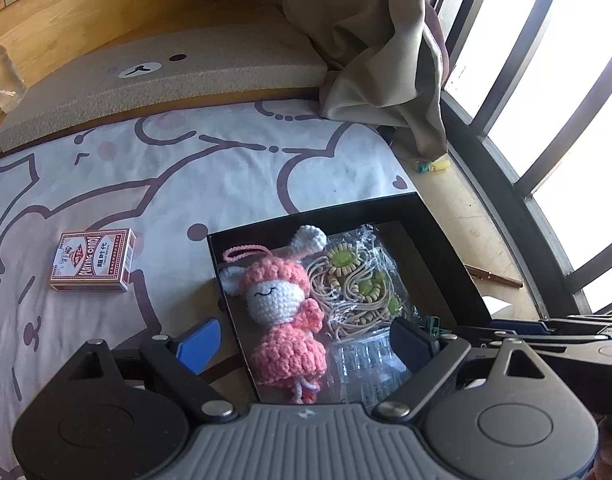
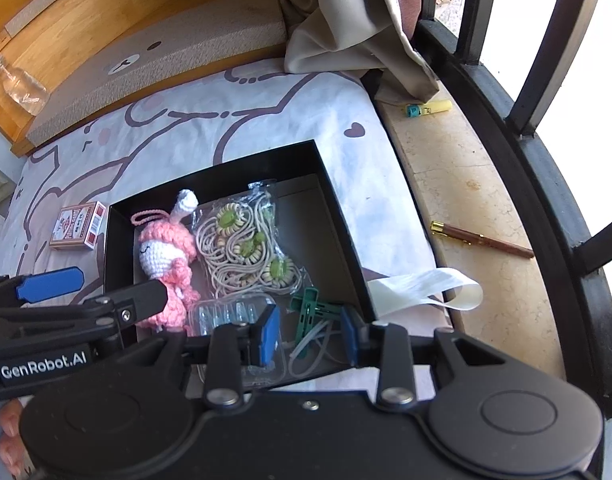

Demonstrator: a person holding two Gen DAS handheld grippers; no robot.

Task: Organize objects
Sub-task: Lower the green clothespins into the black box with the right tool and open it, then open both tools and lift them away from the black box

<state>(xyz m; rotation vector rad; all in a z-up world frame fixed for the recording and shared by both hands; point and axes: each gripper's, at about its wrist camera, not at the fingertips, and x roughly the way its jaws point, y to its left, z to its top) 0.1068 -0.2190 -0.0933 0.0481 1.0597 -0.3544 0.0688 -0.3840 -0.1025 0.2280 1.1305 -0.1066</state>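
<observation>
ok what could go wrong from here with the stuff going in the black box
The right gripper stands partly open over the green clips, so lifting away carelessly could snag their white cords. The black box lies on soft bedding near the mattress edge, so a nudge might tip it. The playing cards are outside the box and could be forgotten.

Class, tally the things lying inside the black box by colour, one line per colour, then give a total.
Pink: 1, pink crocheted bunny doll
Beige: 1, clear bag of beige cord with green beads
Green: 1, green plastic clip
Clear: 1, clear plastic blister pack
Total: 4
</observation>
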